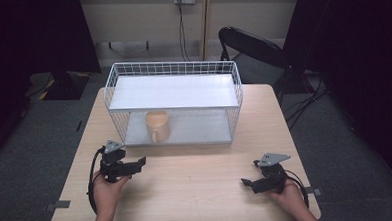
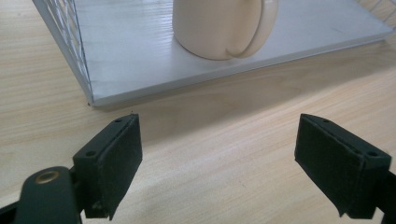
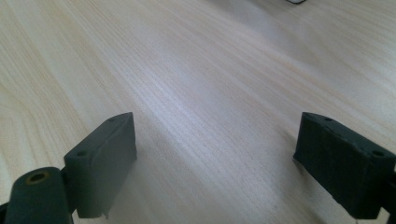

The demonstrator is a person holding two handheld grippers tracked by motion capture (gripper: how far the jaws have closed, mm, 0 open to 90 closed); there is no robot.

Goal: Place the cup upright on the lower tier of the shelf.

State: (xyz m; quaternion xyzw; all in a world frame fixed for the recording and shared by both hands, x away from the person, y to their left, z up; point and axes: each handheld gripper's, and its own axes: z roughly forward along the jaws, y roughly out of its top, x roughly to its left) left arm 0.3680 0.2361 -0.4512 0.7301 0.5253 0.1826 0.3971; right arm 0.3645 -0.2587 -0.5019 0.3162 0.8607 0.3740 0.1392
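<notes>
A smooth, rounded cream mug [image 1: 157,125] is seen on the lower white shelf of a wire basket [image 1: 235,79] on the pale wood-grain bench [image 1: 197,190]. The left tongs [image 1: 139,164], near it, and the right tongs [image 1: 246,181] are held released, with nothing gripped.

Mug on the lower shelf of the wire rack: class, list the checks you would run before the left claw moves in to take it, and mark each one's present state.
1. Left claw open wide: ok.
2. Mug upright on the lower shelf of the wire rack: ok.
3. Mug handle faces the left claw: ok.
4. Bare table between left claw and shelf edge: ok.
5. Right claw open, over bare table away from the rack: ok.
6. Room under the upper shelf for the claw: cannot tell.
</notes>
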